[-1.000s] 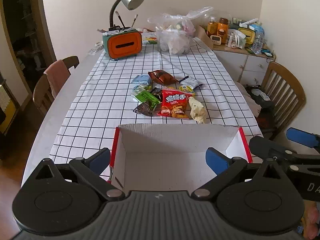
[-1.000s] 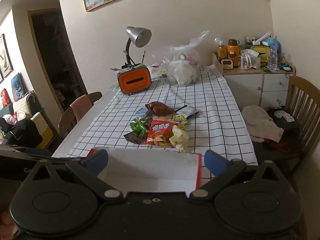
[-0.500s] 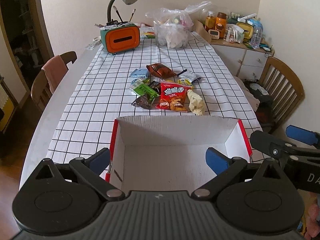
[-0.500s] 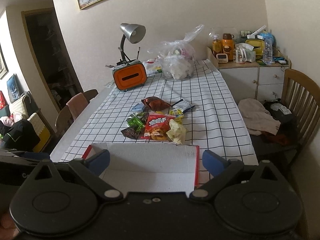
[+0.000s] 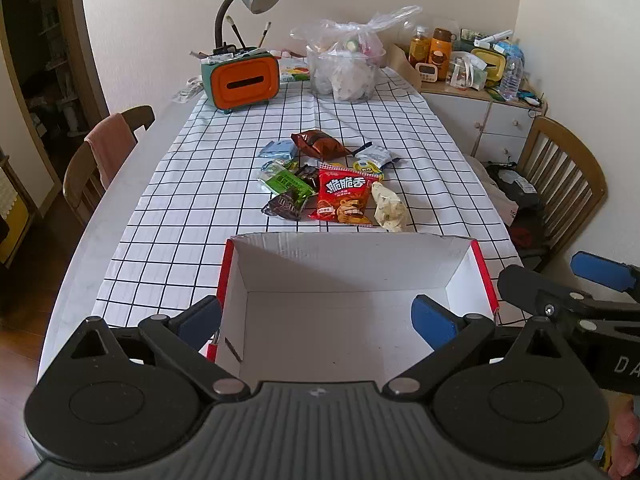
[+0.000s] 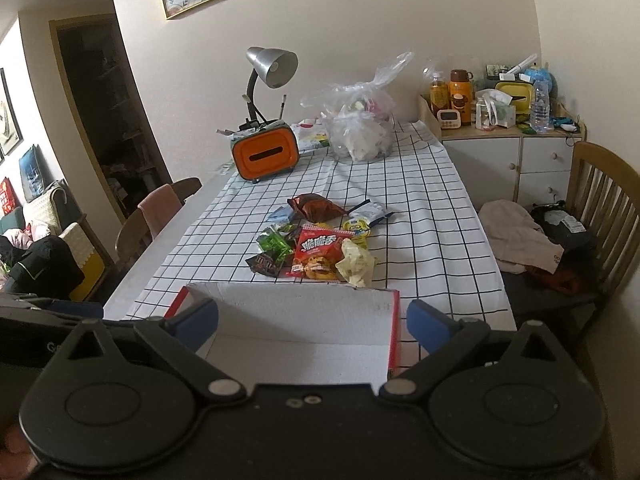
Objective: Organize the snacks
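Snack packets (image 5: 334,184) lie clustered mid-bench on the checked tablecloth (image 5: 192,208), just beyond the empty white box (image 5: 352,276) with red outer walls. Left tool (image 5: 316,316) hovers level over the box's near edge, fingers spread wide, holding nothing. Right tool (image 6: 312,318) sits beside it at the box's right wall, likewise wide and empty.

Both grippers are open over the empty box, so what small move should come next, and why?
Probably reach the right gripper forward to the pale crinkled snack packet, since it lies nearest the empty red-and-white cardboard box and nothing is held.
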`<control>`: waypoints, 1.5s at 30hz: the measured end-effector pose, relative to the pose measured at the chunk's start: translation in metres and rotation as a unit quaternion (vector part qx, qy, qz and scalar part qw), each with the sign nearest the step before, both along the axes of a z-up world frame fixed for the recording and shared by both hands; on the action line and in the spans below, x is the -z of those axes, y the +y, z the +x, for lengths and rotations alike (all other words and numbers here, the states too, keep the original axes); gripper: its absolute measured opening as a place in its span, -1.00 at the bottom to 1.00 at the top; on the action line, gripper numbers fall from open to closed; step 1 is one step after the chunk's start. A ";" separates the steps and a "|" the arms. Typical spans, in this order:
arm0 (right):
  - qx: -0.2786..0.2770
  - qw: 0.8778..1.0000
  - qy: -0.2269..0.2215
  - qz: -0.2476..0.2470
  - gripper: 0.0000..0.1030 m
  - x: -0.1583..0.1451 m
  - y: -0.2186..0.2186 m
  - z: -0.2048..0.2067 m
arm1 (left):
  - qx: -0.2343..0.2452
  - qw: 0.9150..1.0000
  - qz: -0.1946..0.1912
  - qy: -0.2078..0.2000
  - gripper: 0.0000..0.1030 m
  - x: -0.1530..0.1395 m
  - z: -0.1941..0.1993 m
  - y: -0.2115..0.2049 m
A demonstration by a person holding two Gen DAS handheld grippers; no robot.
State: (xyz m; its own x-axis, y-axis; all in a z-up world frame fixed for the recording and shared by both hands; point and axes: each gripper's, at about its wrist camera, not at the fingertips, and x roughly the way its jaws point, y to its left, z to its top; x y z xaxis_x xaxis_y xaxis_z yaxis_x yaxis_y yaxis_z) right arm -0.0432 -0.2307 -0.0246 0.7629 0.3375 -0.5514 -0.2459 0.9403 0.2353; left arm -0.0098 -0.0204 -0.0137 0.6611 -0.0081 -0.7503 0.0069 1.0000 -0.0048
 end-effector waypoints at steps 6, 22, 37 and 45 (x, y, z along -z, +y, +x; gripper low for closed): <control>0.000 1.000 -0.005 0.001 0.96 -0.001 -0.004 -0.001 | -0.001 1.000 0.001 -0.001 0.98 -0.002 -0.003 -0.002; -0.012 1.000 -0.013 0.010 0.98 -0.002 -0.010 -0.001 | -0.004 1.000 0.008 -0.009 0.98 -0.009 -0.006 -0.012; -0.032 0.999 -0.021 0.018 0.99 -0.002 -0.012 0.002 | -0.011 1.000 0.001 -0.010 0.98 -0.008 -0.005 -0.012; -0.038 0.999 -0.026 0.002 0.97 -0.004 0.000 0.013 | 0.003 1.000 -0.012 0.009 0.98 0.003 0.018 -0.001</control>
State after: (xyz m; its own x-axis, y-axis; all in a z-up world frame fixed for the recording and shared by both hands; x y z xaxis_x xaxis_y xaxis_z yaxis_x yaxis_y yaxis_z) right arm -0.0298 -0.2302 -0.0207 0.7627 0.3968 -0.5108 -0.3275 0.9179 0.2241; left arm 0.0082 -0.0214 -0.0163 0.6481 -0.0309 -0.7609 0.0126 0.9995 -0.0299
